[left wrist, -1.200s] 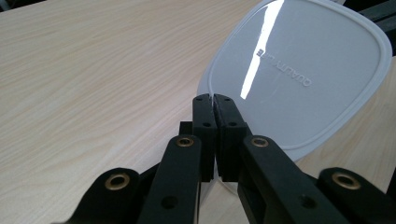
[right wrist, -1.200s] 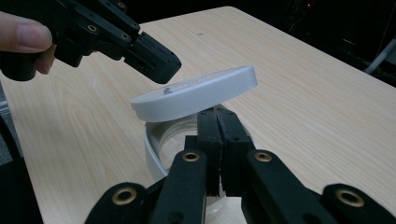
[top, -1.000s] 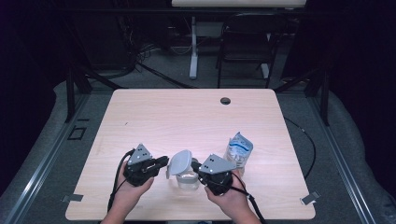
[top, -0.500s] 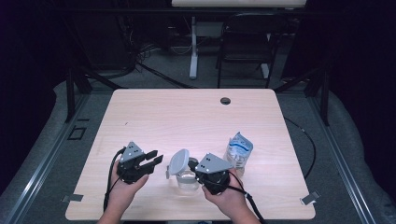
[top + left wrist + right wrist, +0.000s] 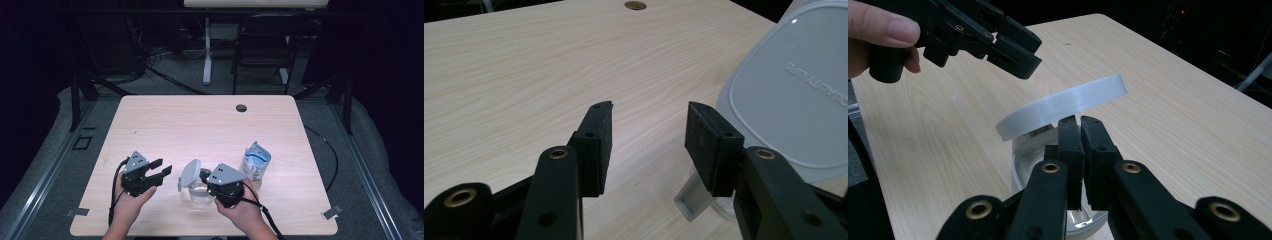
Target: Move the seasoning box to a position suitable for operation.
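High view: right tool (image 5: 204, 176) clenched on jar (image 5: 200, 192) rim; left tool (image 5: 161, 168) released, should approach lid (image 5: 190, 173) squarely.

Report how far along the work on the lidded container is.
Done: the grey lid stands swung up off the clear container. In hand: the right gripper has its jaws nearly shut at the container's rim, though what they pinch is hidden. The left gripper is open and holds nothing beside the lid. Left: likely the plastic packet, which lies untouched on the table.
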Tool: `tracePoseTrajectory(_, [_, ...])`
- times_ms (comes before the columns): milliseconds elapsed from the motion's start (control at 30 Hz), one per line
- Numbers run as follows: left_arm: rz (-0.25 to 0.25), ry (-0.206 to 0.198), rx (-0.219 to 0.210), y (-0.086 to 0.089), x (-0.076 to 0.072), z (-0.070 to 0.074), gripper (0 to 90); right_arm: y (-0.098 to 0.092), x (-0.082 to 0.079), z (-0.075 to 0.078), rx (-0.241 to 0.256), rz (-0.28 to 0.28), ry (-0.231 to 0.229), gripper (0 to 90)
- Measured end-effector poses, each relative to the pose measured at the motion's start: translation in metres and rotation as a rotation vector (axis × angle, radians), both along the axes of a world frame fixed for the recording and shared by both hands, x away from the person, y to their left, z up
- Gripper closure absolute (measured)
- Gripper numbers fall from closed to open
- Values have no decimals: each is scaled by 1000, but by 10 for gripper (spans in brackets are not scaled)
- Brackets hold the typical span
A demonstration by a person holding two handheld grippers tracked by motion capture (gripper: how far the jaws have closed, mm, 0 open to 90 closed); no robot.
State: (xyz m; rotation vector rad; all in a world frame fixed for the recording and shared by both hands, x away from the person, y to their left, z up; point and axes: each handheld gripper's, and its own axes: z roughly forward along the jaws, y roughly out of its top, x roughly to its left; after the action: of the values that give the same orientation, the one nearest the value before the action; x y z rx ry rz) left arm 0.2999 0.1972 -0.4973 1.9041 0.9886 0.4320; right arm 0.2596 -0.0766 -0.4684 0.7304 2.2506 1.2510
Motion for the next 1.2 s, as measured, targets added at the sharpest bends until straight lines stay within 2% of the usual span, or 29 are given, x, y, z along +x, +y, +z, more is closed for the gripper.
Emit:
tracePoseTrajectory(367, [37,4,-11,8,2,-3,532,3,1,6,1,10,-9,877])
tracePoseTrajectory(667, [39,9,0,10,-1,-3,533,10,1,8,10,26,-19,867])
tracePoseTrajectory(833, [50,6,-11,12,-2,-3,533,15,0,10,12,36,-28,852])
tracePoseTrajectory(1200, [45,10,-4,13,-3,-3,533,18,-1,14,15,42,-41,831])
